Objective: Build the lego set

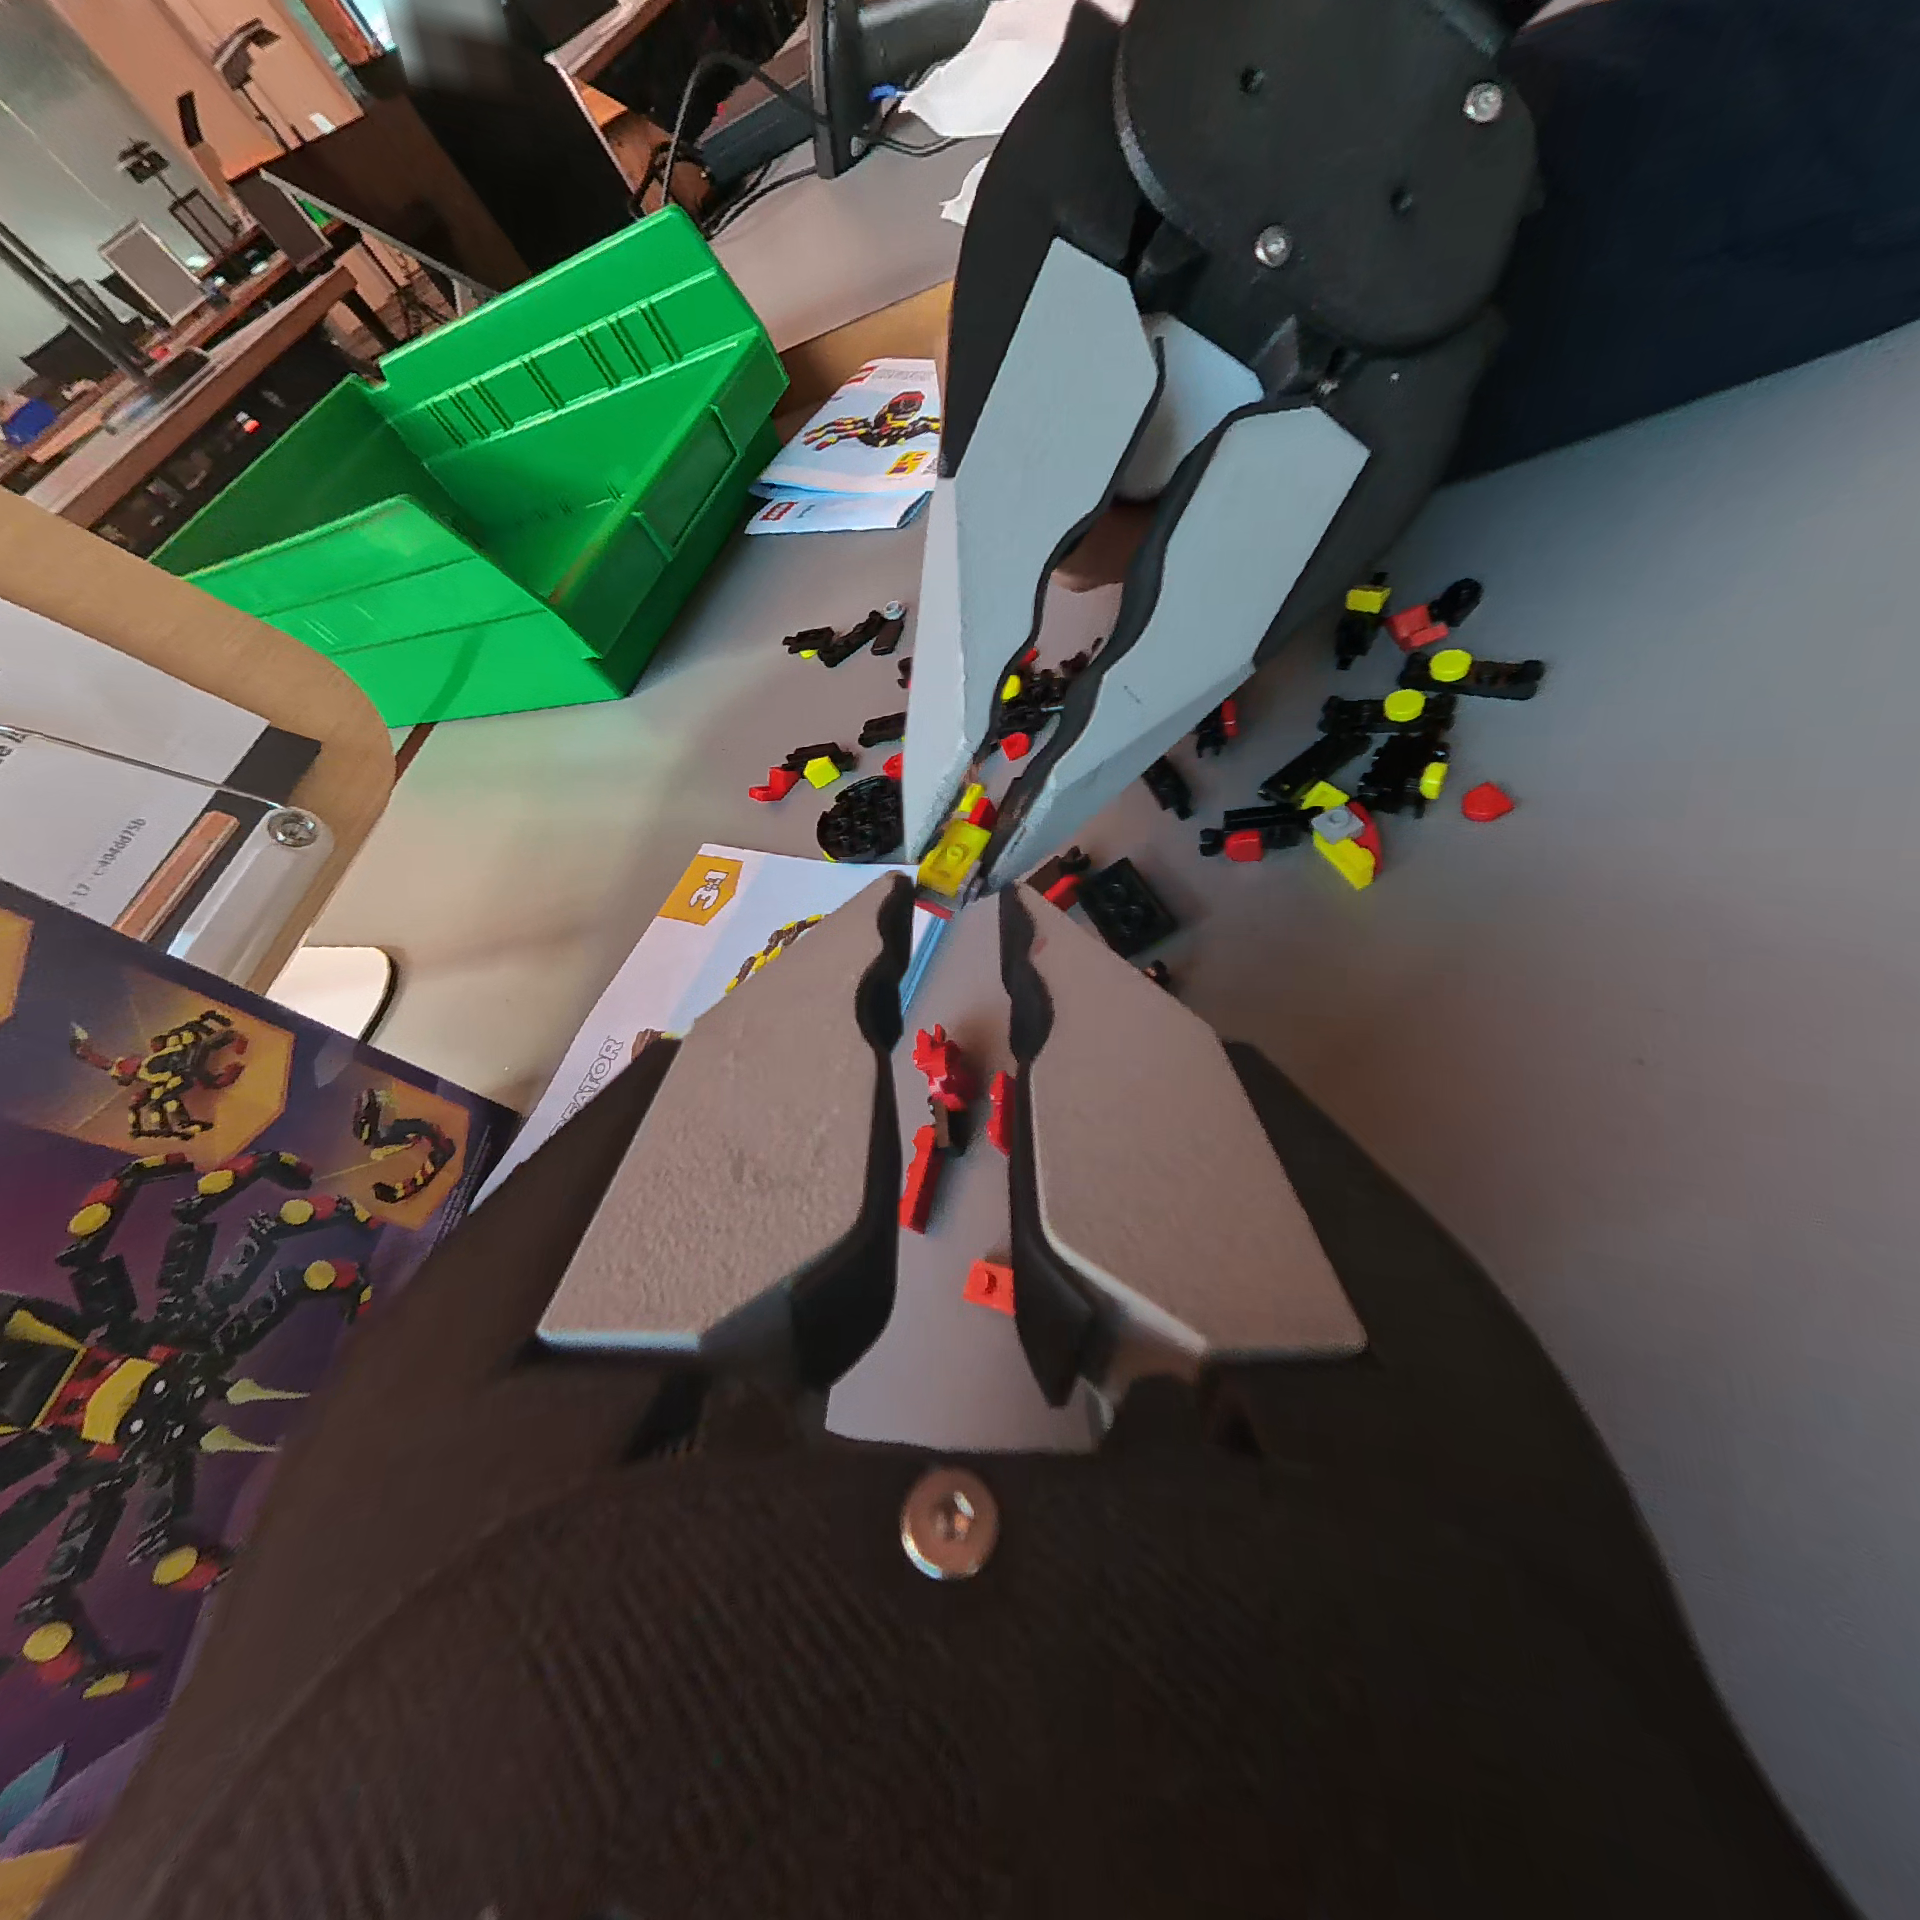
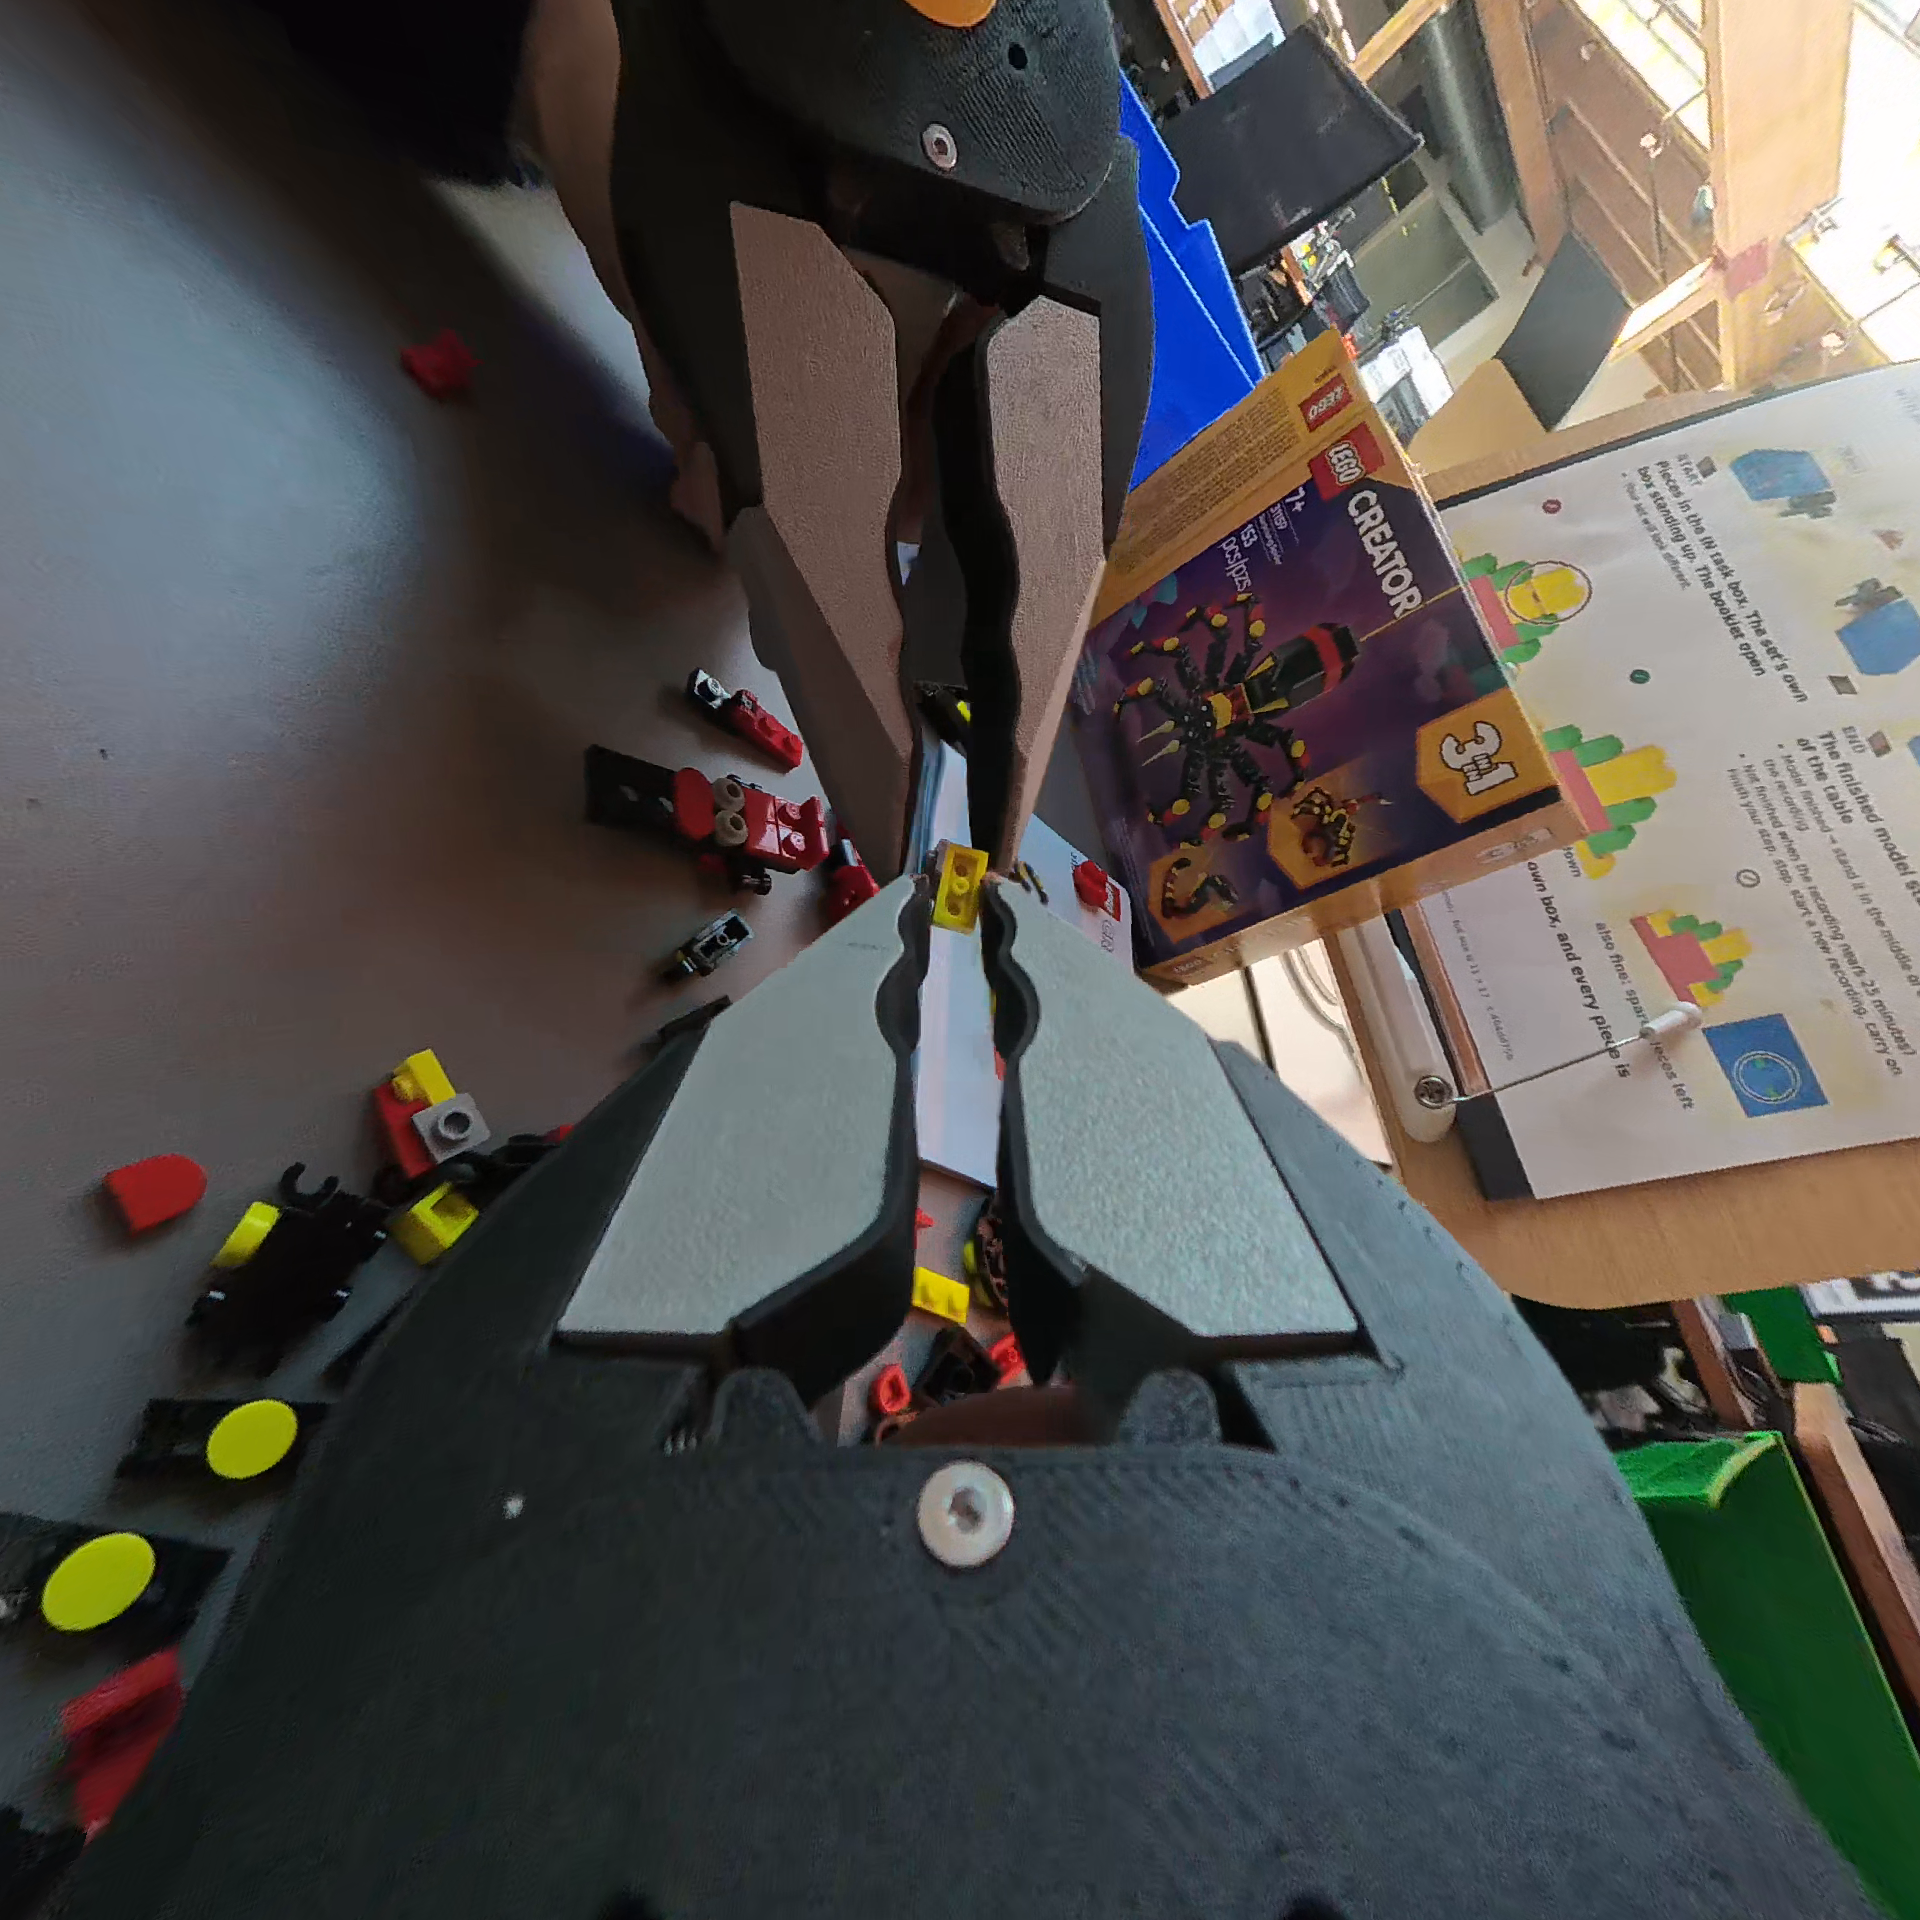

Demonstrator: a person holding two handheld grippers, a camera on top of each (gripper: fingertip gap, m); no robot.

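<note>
Yellow brick (image 2: 958,883) sits pinched at the tips of the right tool (image 2: 954,902), up off the grey worktop (image 1: 1558,1143). The left tool (image 1: 951,896) meets it tip to tip, slightly parted, can't tell if it's gripping. Loose pieces (image 1: 1382,727) are scattered beyond, green bin (image 1: 499,499) far left.

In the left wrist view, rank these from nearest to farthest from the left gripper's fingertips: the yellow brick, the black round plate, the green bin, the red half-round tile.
1. Yellow brick: right at the left gripper tips, held in the right gripper.
2. Black round plate: just beyond, to the left.
3. Red half-round tile: far right on the table.
4. Green bin: farthest, upper left.
</note>
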